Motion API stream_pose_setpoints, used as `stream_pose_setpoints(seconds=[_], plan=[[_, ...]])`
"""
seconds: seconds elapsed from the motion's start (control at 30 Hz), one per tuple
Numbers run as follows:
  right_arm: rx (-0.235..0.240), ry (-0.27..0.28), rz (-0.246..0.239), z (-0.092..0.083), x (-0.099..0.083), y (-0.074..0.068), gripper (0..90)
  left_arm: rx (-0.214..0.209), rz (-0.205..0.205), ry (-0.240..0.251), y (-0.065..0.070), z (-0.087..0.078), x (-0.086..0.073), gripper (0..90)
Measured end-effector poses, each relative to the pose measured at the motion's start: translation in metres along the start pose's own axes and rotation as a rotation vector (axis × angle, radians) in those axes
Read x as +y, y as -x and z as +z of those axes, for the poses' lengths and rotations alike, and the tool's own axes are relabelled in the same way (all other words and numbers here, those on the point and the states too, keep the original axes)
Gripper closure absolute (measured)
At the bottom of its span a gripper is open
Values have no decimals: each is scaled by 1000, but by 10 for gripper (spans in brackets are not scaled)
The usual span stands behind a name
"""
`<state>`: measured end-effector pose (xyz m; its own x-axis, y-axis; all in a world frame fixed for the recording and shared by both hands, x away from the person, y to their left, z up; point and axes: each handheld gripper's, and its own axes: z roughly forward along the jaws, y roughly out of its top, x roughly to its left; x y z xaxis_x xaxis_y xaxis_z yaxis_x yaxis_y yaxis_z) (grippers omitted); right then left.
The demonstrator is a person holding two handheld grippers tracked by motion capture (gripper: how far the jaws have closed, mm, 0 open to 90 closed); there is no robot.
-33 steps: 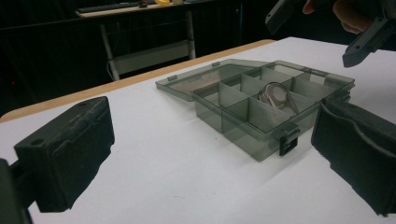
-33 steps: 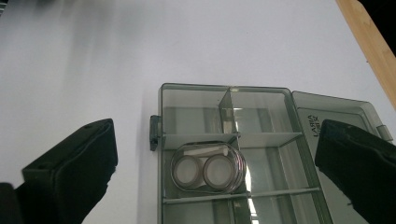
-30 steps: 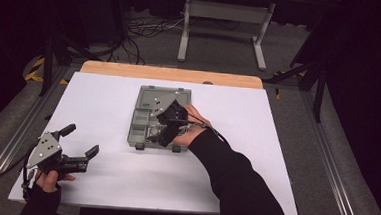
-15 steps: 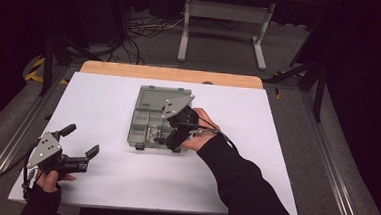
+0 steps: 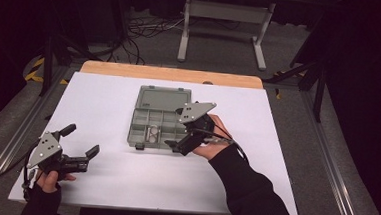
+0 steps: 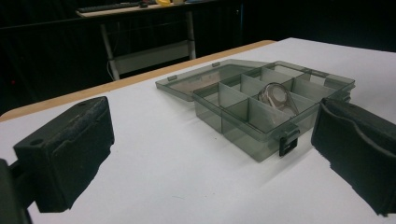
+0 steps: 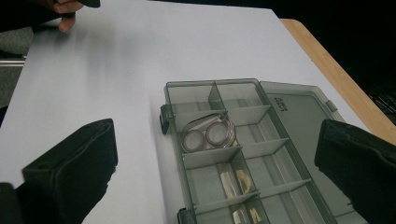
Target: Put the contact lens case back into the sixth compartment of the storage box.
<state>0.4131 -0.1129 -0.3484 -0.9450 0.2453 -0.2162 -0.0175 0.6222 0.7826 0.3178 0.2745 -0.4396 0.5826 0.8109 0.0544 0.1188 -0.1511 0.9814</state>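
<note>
A grey see-through compartment box [image 5: 133, 129] lies open mid-table, its lid [image 5: 164, 98] flat behind it. One middle compartment holds a clear double-cup lens case [image 7: 208, 134], and small pale pieces [image 7: 236, 179] lie in another. My right gripper [image 5: 179, 132] hovers at the box's right front edge, open, nothing between its jaws. In the right gripper view that gripper [image 7: 217, 177] looks down on the box [image 7: 212, 84]. My left gripper [image 5: 80, 140] rests at the table's front left, open and empty. From the left gripper [image 6: 212, 149] the box [image 6: 243, 135] and the lens case [image 6: 275, 95] lie ahead.
The white tabletop [image 5: 286, 143] has a wooden strip [image 5: 170, 73] along its far edge. A metal table frame [image 5: 224, 12] and cables stand on the floor beyond. The box's black latches [image 6: 288, 142] face the person's side.
My right gripper has drawn back from above the box's middle to its right front edge. The left gripper has stayed put.
</note>
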Motion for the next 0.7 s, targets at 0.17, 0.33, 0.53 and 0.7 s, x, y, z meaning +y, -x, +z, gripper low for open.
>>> stream_pose_setpoints(seconds=[0.17,0.33,0.53,0.7], plan=[[-29,26,26,-13,-9,-4,1,-2,2,0,0,0,0,1],[-58,51,50,-25,-16,-7,1,-2,4,0,0,1,0,1],[-93,84,83,-40,-30,-11,2,-10,8,1,1,1,0,1],[-114,106,109,-49,-44,-13,1,-7,9,-1,1,1,0,1]])
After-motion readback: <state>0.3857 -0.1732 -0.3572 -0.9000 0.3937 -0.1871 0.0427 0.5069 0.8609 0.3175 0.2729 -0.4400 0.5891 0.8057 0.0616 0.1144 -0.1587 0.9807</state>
